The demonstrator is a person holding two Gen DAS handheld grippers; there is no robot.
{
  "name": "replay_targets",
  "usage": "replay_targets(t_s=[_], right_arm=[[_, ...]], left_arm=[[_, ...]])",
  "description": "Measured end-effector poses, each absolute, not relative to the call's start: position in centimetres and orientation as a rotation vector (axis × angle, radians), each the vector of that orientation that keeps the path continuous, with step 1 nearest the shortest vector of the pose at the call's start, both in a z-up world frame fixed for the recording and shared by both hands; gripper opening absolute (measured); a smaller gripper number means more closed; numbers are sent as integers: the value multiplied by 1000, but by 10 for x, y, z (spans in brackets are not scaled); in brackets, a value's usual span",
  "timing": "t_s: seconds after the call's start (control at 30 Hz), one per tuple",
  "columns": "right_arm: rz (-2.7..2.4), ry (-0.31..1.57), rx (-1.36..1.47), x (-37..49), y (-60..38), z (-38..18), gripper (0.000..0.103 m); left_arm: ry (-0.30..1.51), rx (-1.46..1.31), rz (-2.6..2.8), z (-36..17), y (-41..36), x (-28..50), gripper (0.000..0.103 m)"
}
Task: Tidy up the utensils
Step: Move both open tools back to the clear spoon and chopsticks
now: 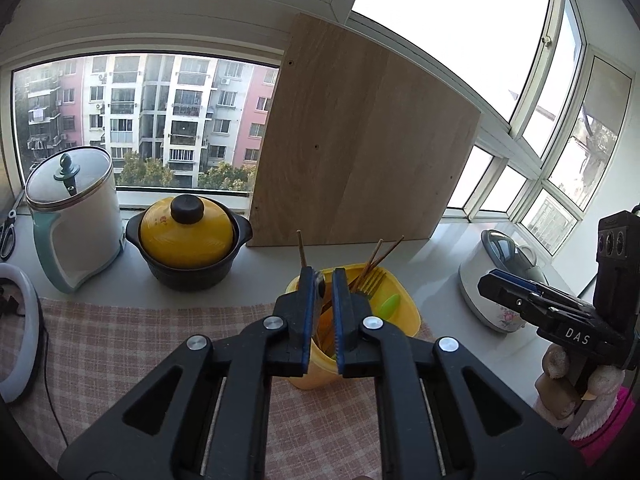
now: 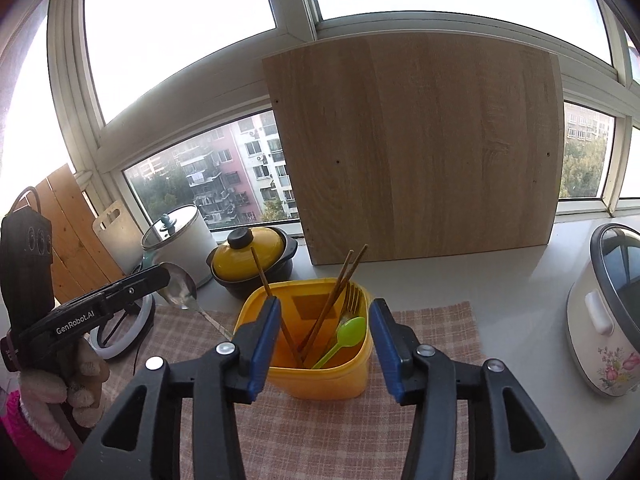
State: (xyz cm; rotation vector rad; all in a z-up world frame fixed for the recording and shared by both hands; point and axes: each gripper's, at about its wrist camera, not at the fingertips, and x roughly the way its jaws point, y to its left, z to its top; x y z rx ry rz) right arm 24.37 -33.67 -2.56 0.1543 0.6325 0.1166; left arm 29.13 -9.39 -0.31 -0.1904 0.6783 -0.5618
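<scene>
The left gripper [image 2: 168,280] has its jaws clamped on a metal spoon [image 2: 182,290], held above the surface beside the yellow holder [image 2: 320,376]. The right gripper [image 2: 322,334] hangs with jaws wide and empty just before that holder, which stands on a checked cloth [image 2: 432,360] and contains chopsticks [image 2: 340,296], a fork [image 2: 352,296] and a green spoon [image 2: 348,334].

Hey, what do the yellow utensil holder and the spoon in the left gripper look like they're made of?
Yellow utensil holder: likely plastic, with smooth, slightly translucent walls. Spoon in the left gripper: apparently polished metal, given its mirror-like reflective bowl.
</scene>
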Motion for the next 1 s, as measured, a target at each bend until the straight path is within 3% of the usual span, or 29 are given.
replay_targets(t_s=[0.4,0.6,0.73,0.87,1.0], right_arm=[[125,614,175,211,-334,-22,49],[129,617,193,195,-330,-24,61],[130,618,196,187,-325,-26,76],[124,608,169,178,-315,-24,90],[110,582,118,169,-300,-22,101]], left_arm=[[702,-218,-578,-4,-89,291,6],[684,-144,-565,-5,-77,263,6],[686,-100,-562,-11,-64,241,6],[707,-93,-539,-19,-48,220,30],[745,-95,-518,-28,-34,202,35]])
